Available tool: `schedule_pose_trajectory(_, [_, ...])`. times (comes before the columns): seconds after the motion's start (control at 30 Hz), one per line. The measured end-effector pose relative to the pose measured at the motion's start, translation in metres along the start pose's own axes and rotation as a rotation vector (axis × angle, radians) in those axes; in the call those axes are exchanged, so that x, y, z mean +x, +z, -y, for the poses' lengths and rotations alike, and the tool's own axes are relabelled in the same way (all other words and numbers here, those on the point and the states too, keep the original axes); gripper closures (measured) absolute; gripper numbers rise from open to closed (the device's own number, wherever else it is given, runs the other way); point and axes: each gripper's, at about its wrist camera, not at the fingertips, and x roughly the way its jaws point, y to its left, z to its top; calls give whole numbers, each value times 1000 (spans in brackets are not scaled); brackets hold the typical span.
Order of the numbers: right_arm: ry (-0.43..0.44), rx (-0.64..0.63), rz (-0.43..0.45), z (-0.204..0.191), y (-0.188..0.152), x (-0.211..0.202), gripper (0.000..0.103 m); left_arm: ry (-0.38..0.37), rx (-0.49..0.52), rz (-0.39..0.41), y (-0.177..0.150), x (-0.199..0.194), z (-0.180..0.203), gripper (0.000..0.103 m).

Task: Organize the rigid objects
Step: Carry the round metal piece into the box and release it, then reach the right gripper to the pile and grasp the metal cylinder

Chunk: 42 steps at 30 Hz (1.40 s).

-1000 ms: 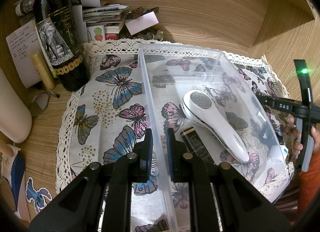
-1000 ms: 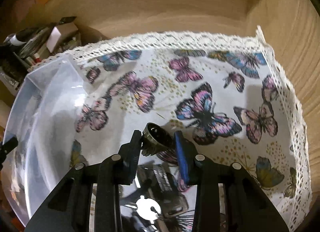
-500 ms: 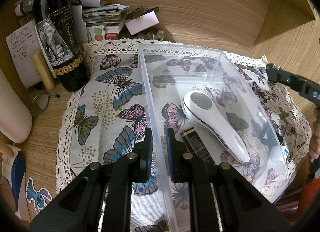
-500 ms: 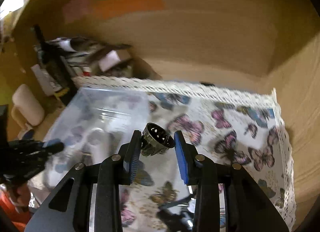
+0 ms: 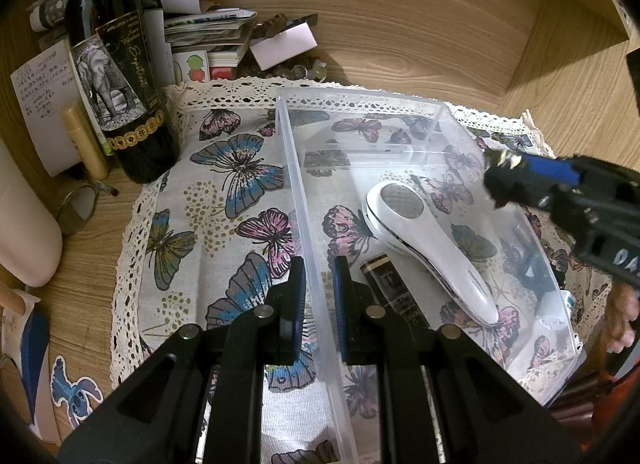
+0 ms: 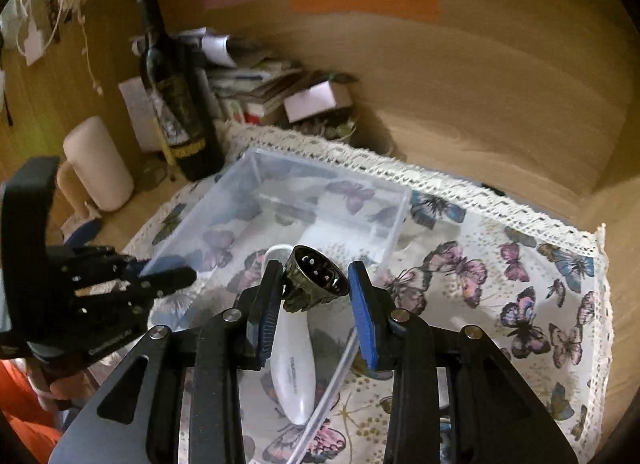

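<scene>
1 clear bin w/ 1 white handheld device, 2 grippers

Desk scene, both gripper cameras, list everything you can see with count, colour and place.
Clear plastic bin: one, transparent, on the cloth.
White handheld device: one, white with a grey mesh face, lying in the bin.
Dark gold-lettered item: one, black, in the bin beside the device.
Metal cup-shaped piece: one, dark bronze, held above the bin.
Butterfly cloth: one, off-white with a lace edge, on the wooden desk.
Wine bottle: one, dark, upright at the cloth's far left corner.
Paper pile: several, mixed colours, behind the bottle.
Left gripper: black, blue fingers clamping the bin's wall.
Right gripper: black, holding the metal piece.
</scene>
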Motion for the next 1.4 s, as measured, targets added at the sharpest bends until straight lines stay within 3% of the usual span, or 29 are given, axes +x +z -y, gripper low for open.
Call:
schedule_pose_trajectory(0.27, [1,-13,-70,1,-5,18,72,-2,-3,1,-1,0,0,90])
schedule_pose_trajectory(0.5, [-23,32,-26,17,-2,-4,71,0,-1,1,-1,-1,3,90])
schedule_pose_trajectory(0.8, [-142,143,17,66,-15,-42,69,2,0,1,-1,-1,4,90])
schedule_pose_trajectory(1.17, [-270,240,-102,113,-64,-32,69,4,4,2,-1,-1,5,90])
schedule_pose_trajectory(1.4, [-243,303,-185,126,-97,-20,69,7,5,3,-1,-1,6,90])
